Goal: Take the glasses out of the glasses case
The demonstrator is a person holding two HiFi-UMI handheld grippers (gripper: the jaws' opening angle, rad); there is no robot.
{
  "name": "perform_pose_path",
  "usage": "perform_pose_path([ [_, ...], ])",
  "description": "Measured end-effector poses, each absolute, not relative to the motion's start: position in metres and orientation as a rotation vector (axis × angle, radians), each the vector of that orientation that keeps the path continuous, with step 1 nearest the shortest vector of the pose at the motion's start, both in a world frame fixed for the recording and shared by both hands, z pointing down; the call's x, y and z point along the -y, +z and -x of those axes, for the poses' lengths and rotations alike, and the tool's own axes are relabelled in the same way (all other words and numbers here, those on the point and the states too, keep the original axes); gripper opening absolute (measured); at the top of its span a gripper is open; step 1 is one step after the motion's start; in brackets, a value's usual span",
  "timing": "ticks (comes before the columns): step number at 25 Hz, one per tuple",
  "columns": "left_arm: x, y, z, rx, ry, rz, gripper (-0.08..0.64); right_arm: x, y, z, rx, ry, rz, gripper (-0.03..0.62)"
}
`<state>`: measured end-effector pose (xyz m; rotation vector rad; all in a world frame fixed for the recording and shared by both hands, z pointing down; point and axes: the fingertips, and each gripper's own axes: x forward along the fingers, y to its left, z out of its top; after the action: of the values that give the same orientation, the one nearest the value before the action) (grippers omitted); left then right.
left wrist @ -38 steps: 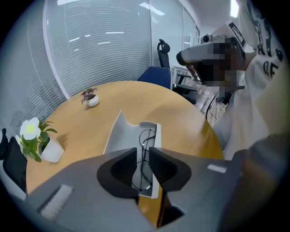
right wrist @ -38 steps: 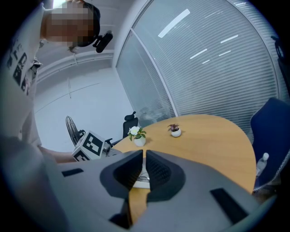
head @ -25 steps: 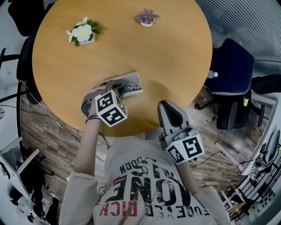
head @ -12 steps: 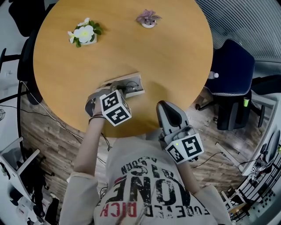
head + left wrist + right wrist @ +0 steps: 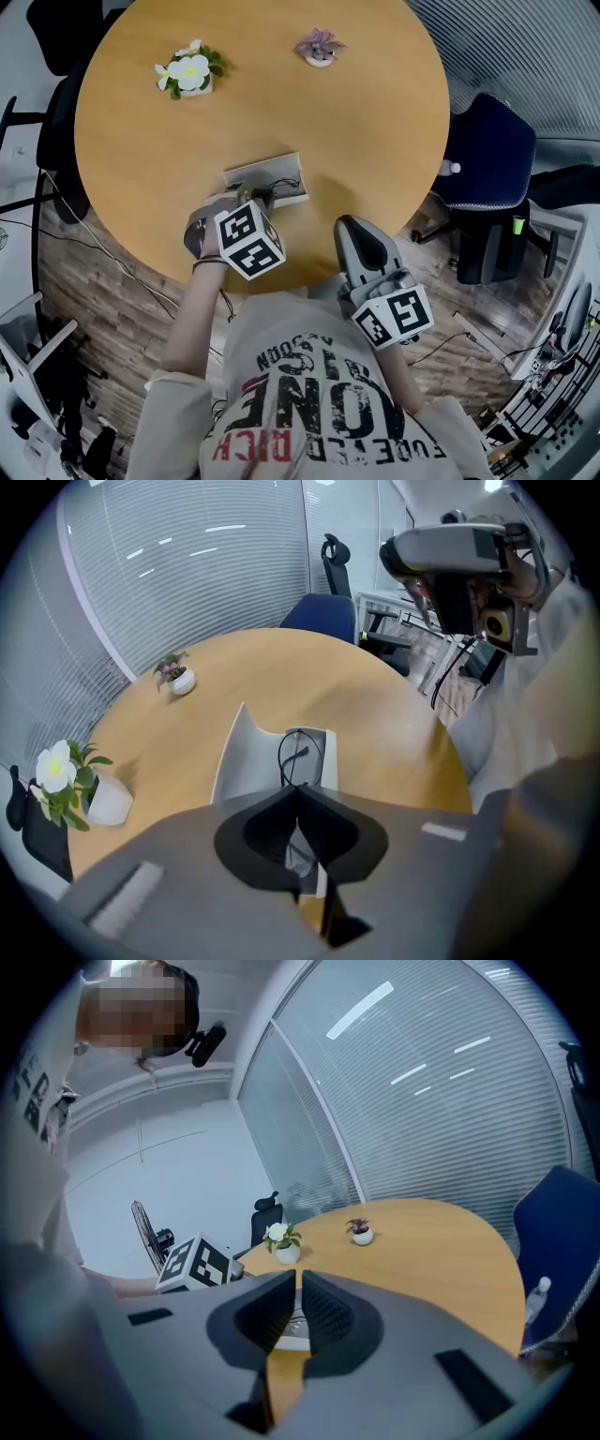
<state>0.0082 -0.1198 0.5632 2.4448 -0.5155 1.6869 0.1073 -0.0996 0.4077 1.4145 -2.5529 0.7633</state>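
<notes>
Round wooden table (image 5: 375, 131) is seen from above, and close to its near edge the white glasses case (image 5: 246, 174) is laid open, with the thin black glasses (image 5: 300, 754) seen lying inside it. Over the case the left gripper (image 5: 298, 791) is tipped steeply down and its jaws have just been closed, the wire rim apparently pinched at their tips, while the right gripper (image 5: 297, 1288) is held off the near edge, drawn to a narrow slit with nothing in it. The grasp looks made, so a slow, straight lift clear of the case is called for next.
</notes>
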Motion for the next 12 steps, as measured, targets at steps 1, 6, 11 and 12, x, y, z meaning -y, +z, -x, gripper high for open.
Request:
perform_pose_path([
  [1, 0.12, 0.561, -0.008, 0.525, 1.682, -2.449, 0.017, 0.099, 0.407, -0.107, 2.554, 0.76, -1.414, 0.031],
  [6, 0.119, 0.545, -0.006, 0.568, 1.63, -2.477, 0.017, 0.095, 0.4, -0.104, 2.566, 0.736, -1.418, 0.031],
  [11, 0.115, 0.526, -0.011, 0.592, 1.574, -2.525, 0.017, 0.09, 0.392, -0.101, 2.578, 0.709, -1.43, 0.031],
  [12, 0.114, 0.523, -0.012, 0.597, 1.563, -2.534, 0.017, 0.089, 0.39, -0.1, 2.58, 0.703, -1.434, 0.031],
])
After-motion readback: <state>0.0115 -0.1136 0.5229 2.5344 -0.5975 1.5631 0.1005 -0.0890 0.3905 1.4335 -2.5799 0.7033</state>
